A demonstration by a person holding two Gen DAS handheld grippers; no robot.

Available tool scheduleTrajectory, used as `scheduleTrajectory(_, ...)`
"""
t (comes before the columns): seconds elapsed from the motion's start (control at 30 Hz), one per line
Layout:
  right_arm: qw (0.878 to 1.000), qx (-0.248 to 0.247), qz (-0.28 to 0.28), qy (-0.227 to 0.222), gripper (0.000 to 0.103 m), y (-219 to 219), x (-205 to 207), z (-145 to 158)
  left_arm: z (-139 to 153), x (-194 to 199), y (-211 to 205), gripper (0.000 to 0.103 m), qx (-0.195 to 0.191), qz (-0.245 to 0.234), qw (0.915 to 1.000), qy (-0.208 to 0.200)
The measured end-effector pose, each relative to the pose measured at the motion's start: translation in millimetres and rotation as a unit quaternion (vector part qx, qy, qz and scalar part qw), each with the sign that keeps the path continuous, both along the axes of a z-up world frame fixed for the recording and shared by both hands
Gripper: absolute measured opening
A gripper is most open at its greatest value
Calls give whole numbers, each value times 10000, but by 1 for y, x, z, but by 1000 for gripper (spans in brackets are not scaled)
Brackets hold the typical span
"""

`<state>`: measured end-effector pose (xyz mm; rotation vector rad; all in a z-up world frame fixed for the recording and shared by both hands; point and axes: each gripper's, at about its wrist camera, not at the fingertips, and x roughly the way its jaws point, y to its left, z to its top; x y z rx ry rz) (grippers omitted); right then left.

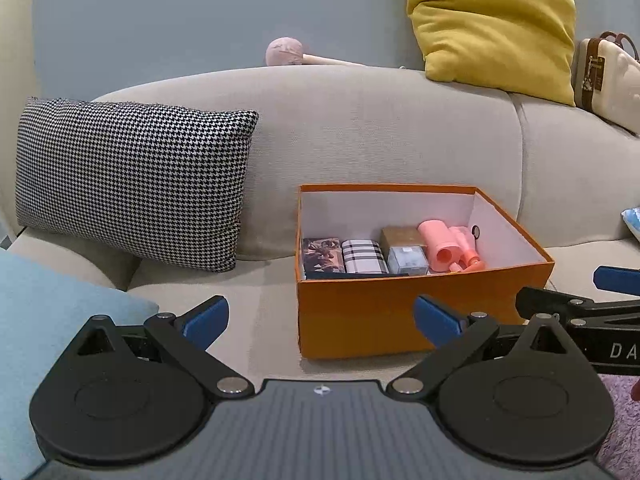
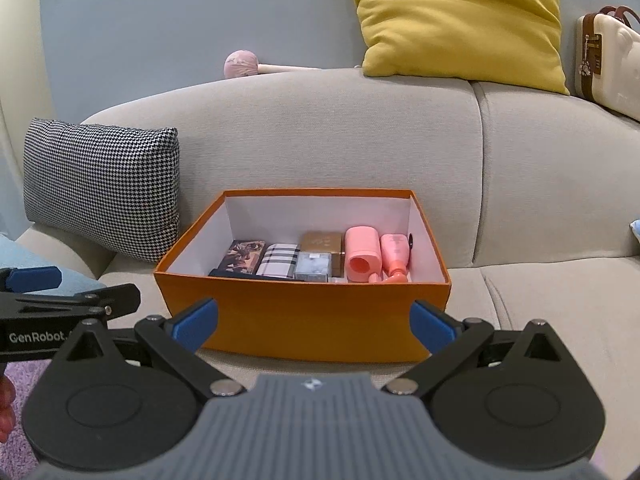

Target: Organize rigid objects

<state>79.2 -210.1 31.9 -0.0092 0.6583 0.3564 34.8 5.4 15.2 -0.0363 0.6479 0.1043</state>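
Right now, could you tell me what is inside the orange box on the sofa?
The orange box holds a dark patterned box, a plaid box, a clear case, a gold box and two pink bottles. The front wall hides whatever lies below them.

Filled orange box (image 2: 304, 320) on sofa (image 2: 520, 184)
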Motion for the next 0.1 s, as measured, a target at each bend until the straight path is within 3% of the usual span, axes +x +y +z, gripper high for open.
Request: scheduleTrajectory(0.1,10000,-8,2,2,101,0,-1,0,1,-1,0,103,-1,0,10000,1)
